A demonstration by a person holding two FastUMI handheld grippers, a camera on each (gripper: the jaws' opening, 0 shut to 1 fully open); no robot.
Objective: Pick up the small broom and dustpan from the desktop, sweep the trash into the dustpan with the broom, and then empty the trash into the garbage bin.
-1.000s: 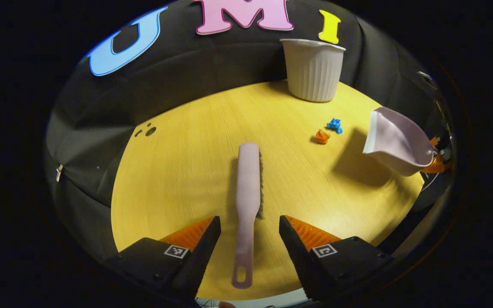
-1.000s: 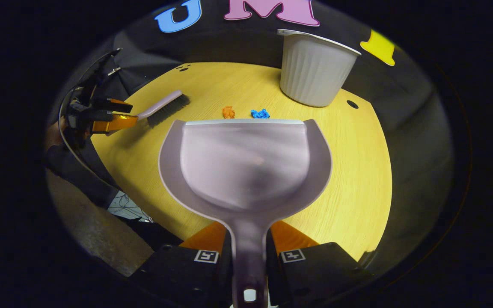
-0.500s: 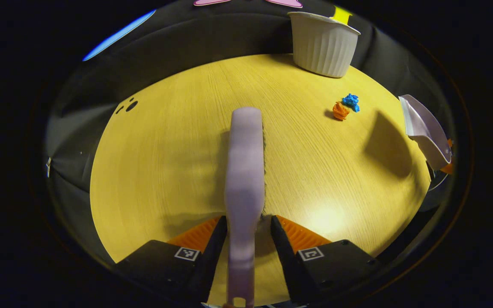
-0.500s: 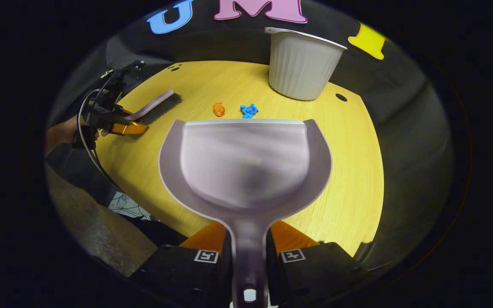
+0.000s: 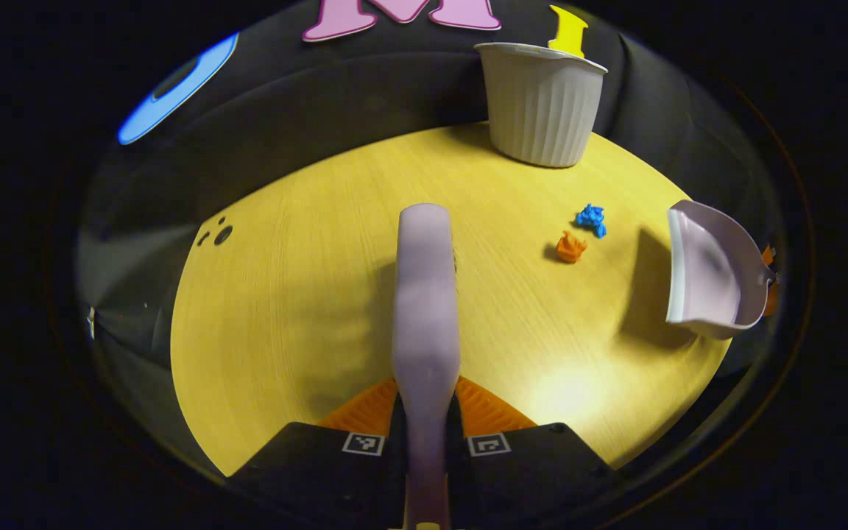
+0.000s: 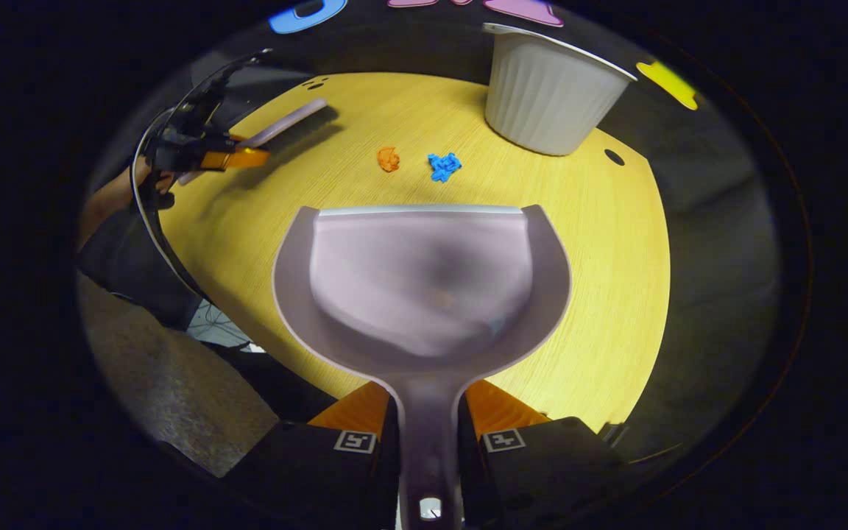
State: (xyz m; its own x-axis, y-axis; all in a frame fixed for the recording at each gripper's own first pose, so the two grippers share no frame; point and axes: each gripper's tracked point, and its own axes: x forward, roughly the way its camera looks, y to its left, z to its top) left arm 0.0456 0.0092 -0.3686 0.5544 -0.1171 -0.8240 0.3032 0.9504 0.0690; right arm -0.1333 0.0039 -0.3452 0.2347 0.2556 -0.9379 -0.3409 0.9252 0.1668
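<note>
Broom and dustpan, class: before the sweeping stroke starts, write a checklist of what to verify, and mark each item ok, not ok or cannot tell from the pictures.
1. Broom gripped by the left gripper: ok, jaws closed on its handle.
2. Dustpan gripped by the right gripper: ok, jaws closed on its handle.
3. Trash located: ok, orange scrap and blue scrap lie on the table, beyond the dustpan's lip.
4. Dustpan lip touching the table: cannot tell.
5. Garbage bin upright and open: ok.
6. Dustpan empty: ok.

Lilac broom (image 5: 425, 294) and dustpan (image 6: 424, 283) held above the desktop; orange scrap (image 5: 571, 247), blue scrap (image 5: 591, 218) near the white bin (image 5: 541, 103).
</note>
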